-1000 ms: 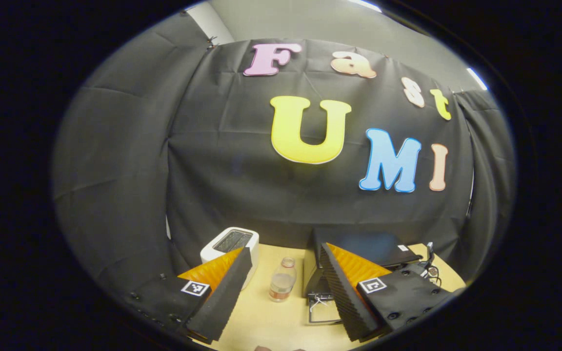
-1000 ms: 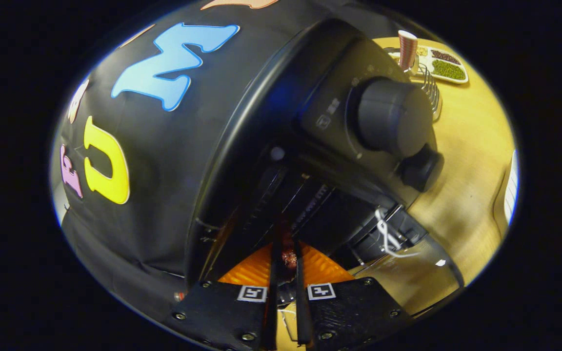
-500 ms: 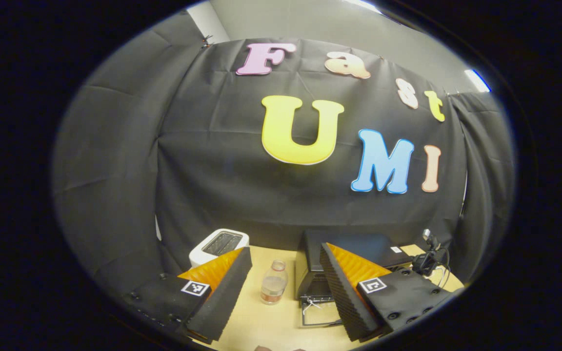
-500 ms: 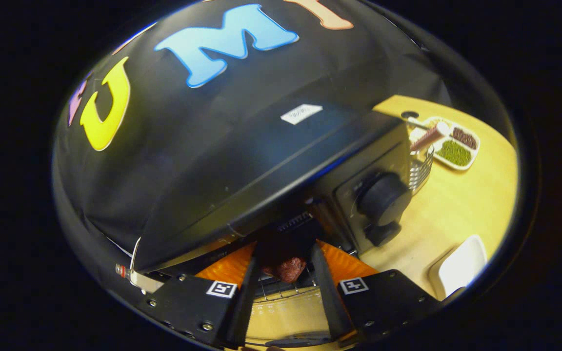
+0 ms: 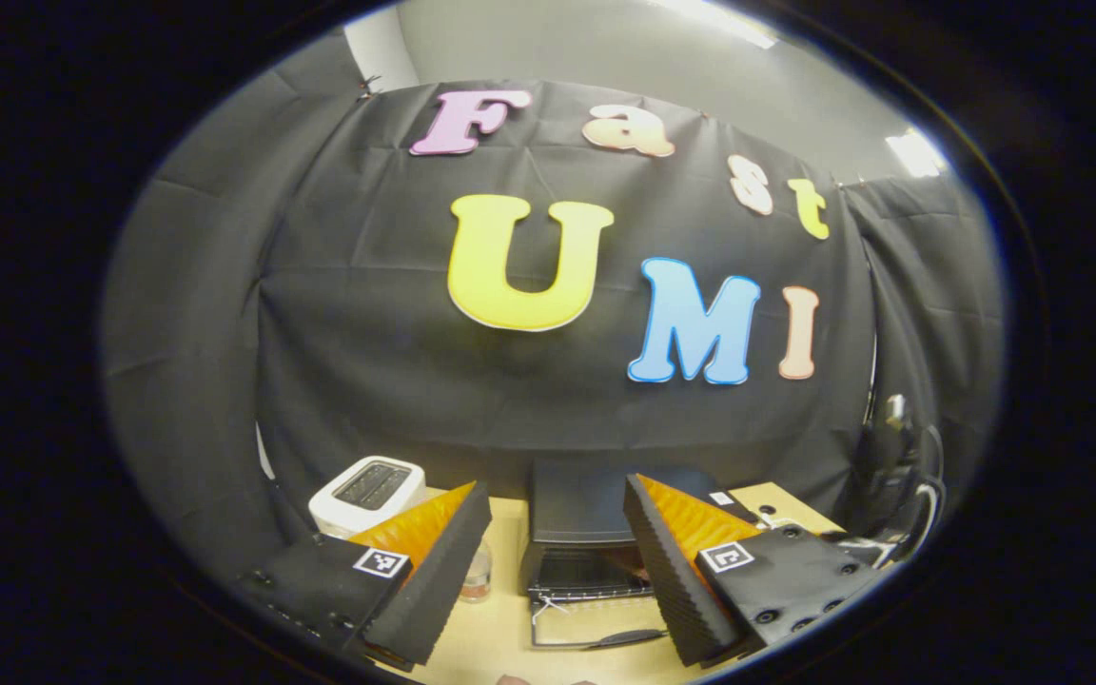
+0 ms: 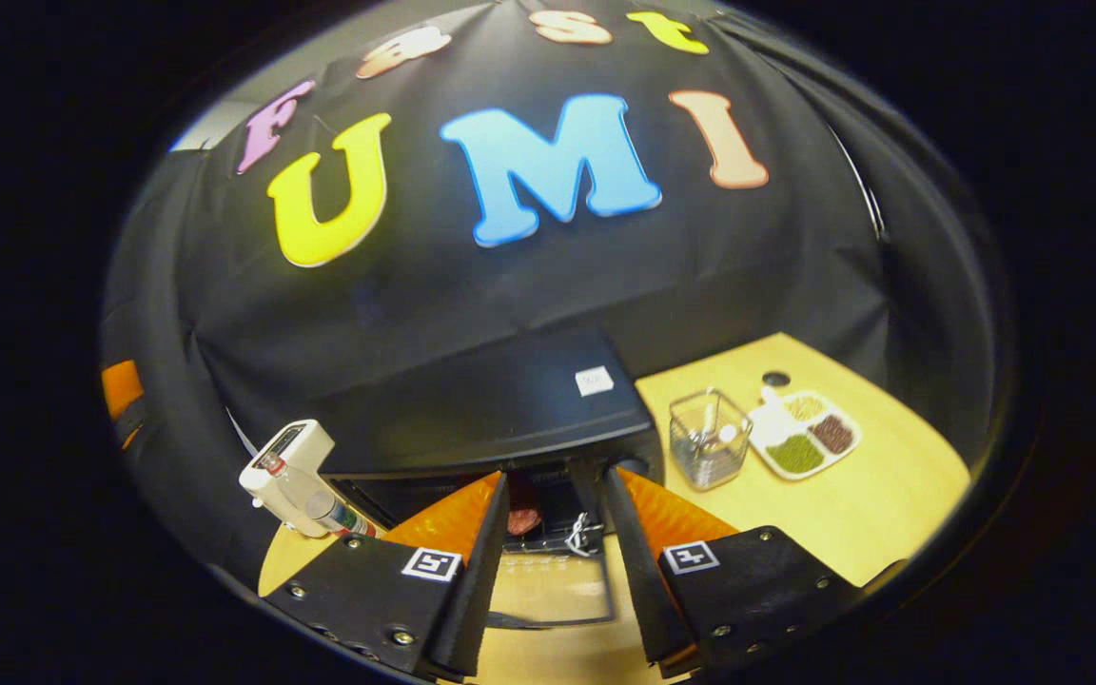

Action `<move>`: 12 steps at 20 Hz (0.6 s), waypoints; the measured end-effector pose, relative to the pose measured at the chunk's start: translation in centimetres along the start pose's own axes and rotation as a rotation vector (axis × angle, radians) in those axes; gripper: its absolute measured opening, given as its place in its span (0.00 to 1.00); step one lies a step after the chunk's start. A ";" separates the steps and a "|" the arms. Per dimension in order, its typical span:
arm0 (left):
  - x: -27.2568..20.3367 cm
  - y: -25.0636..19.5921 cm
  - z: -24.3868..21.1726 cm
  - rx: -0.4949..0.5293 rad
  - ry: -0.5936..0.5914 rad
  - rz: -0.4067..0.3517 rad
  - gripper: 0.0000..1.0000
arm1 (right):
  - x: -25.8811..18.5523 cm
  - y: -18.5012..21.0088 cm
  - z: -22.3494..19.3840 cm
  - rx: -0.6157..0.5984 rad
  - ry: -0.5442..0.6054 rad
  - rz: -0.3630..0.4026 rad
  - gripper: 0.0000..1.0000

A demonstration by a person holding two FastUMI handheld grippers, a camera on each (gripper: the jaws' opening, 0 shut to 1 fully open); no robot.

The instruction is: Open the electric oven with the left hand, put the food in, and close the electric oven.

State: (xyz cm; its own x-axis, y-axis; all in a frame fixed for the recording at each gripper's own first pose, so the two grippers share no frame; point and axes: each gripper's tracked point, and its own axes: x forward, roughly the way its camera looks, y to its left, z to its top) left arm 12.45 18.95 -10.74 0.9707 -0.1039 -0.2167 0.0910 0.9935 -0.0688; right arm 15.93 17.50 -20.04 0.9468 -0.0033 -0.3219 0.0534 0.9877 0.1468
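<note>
The black electric oven [image 6: 500,409] stands on the wooden table with its glass door [image 6: 548,590] folded down flat in front. A reddish-brown piece of food [image 6: 522,518] lies on the wire rack inside the cavity. My right gripper [image 6: 556,479] is open, drawn back in front of the door, with nothing between its fingers. In the left gripper view the oven [image 5: 586,509] and its lowered door [image 5: 586,618] sit between the fingers of my left gripper [image 5: 557,490], which is open, empty and held well above and back from the door.
A white toaster [image 5: 367,487] and a small bottle [image 5: 477,576] stand left of the oven. Right of it are a wire basket [image 6: 708,438] and a white divided tray of beans [image 6: 805,433]. An orange piece of the other gripper [image 6: 120,390] shows far left.
The right gripper opened, left the food on the oven rack and pulled back out of the oven. The left gripper swung so the oven now lies between its fingers.
</note>
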 end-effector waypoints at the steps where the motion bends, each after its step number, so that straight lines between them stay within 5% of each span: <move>1: 0.0 -1.3 0.1 -0.001 -0.001 -0.004 0.99 | -1.6 -0.3 2.0 -0.021 -0.043 0.011 0.63; 6: -0.6 -7.6 1.5 0.040 -0.051 -0.030 0.99 | -8.4 -3.3 10.5 -0.066 -0.208 0.000 0.64; 7: -1.0 -8.7 2.1 0.043 -0.067 -0.032 0.92 | -9.4 -4.5 11.8 -0.064 -0.231 -0.010 0.64; 8: -1.4 -9.6 2.9 0.046 -0.089 -0.033 1.00 | -10.4 -5.1 13.1 -0.053 -0.266 -0.009 0.64; 12: -2.3 -13.1 3.8 0.066 -0.119 -0.042 0.99 | -13.6 -7.2 17.1 -0.030 -0.357 -0.031 0.65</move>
State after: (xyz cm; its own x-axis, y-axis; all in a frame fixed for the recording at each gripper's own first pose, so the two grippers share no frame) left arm 9.91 6.31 -5.64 0.9849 -0.1431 -0.0973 0.1428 0.9897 -0.0105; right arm 8.12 7.75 -0.69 0.9963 -0.0829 0.0224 0.0798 0.9904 0.1131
